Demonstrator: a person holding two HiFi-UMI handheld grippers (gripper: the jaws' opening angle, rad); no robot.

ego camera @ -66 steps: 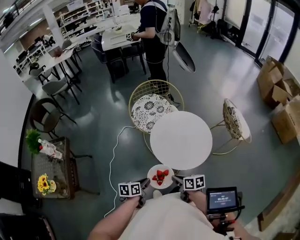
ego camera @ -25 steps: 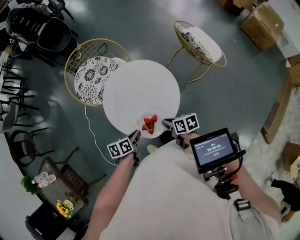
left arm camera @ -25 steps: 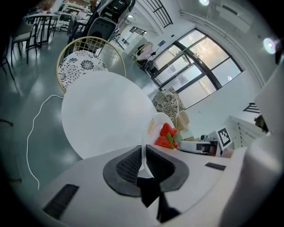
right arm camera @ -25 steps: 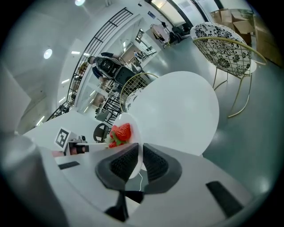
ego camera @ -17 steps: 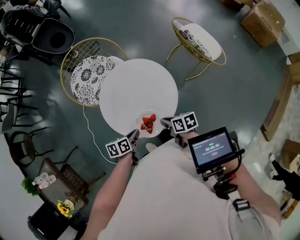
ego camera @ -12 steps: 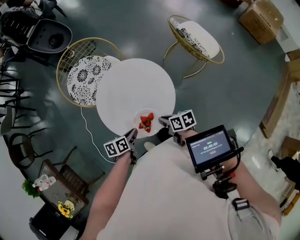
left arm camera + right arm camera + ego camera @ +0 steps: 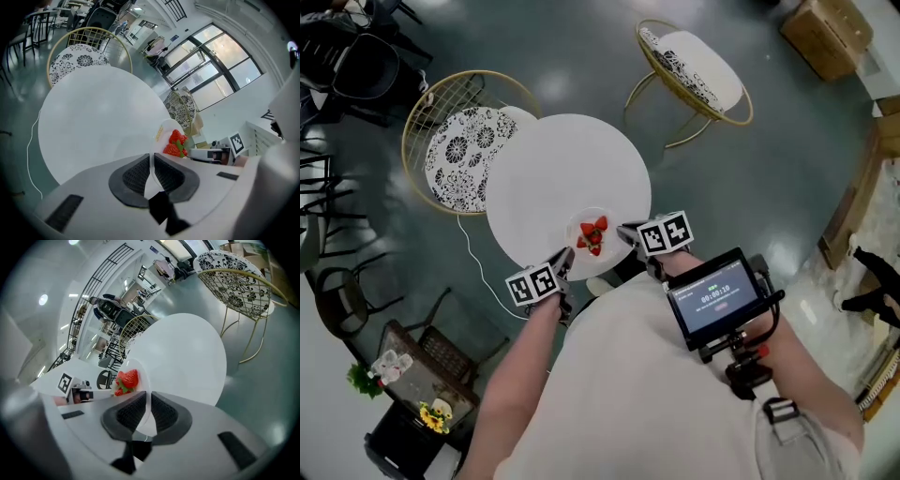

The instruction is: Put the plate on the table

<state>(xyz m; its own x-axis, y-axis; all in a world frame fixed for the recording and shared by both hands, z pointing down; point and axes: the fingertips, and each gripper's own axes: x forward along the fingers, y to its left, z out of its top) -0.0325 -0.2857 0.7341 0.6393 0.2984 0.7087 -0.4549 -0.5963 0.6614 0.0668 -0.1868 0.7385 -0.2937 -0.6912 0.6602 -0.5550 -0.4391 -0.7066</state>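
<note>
A small white plate (image 7: 590, 234) with strawberries (image 7: 593, 233) is held over the near part of the round white table (image 7: 553, 178). My left gripper (image 7: 565, 257) is shut on the plate's left rim, and my right gripper (image 7: 623, 232) is shut on its right rim. In the left gripper view the plate (image 7: 165, 133) runs edge-on between the pads of the left gripper (image 7: 151, 165), strawberries (image 7: 177, 143) beyond. In the right gripper view the right gripper (image 7: 146, 409) pinches the plate rim (image 7: 143, 380) next to the strawberries (image 7: 127, 380). Whether the plate touches the tabletop I cannot tell.
A gold wire chair (image 7: 461, 141) with a patterned cushion stands at the table's far left, and a second one (image 7: 694, 66) at the far right. A white cable (image 7: 478, 262) lies on the grey floor. A screen device (image 7: 712, 295) hangs at my right. Cardboard boxes (image 7: 825, 33) sit top right.
Both grippers have carried the plate forward from the table's near edge to over the tabletop. The head camera has shifted a little, and the table sits slightly lower left in view.
</note>
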